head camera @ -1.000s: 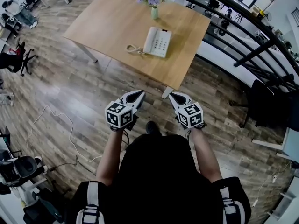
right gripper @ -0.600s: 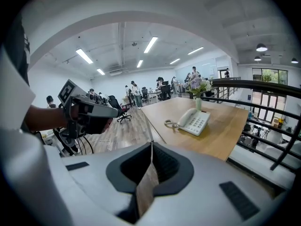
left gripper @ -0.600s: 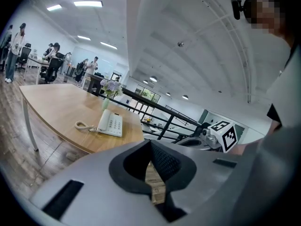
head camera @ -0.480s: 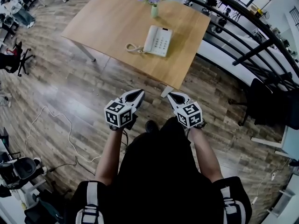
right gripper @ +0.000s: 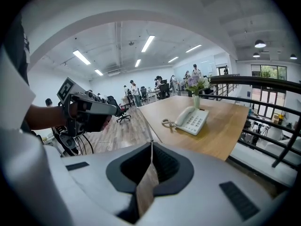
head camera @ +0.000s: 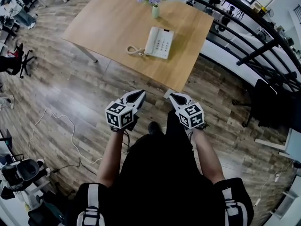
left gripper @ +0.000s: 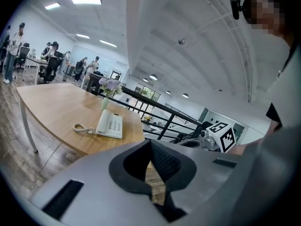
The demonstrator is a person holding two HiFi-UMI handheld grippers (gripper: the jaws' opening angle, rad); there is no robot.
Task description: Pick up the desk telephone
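Noted desk telephone [head camera: 158, 42] on worktop [head camera: 108, 22], well apart from left gripper [head camera: 136, 95] and right gripper [head camera: 175, 97]. Found both off worktop's near corner, jaws pressed together, empty.

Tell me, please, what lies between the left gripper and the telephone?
Only bare floor, then bare tabletop up to the telephone, per the head view.

Telephone [head camera: 158, 42] on table [head camera: 108, 27], vase [head camera: 155, 11] behind it; railing [head camera: 244, 40] right of table; coiled cord [head camera: 134, 50] seemingly at telephone's left.
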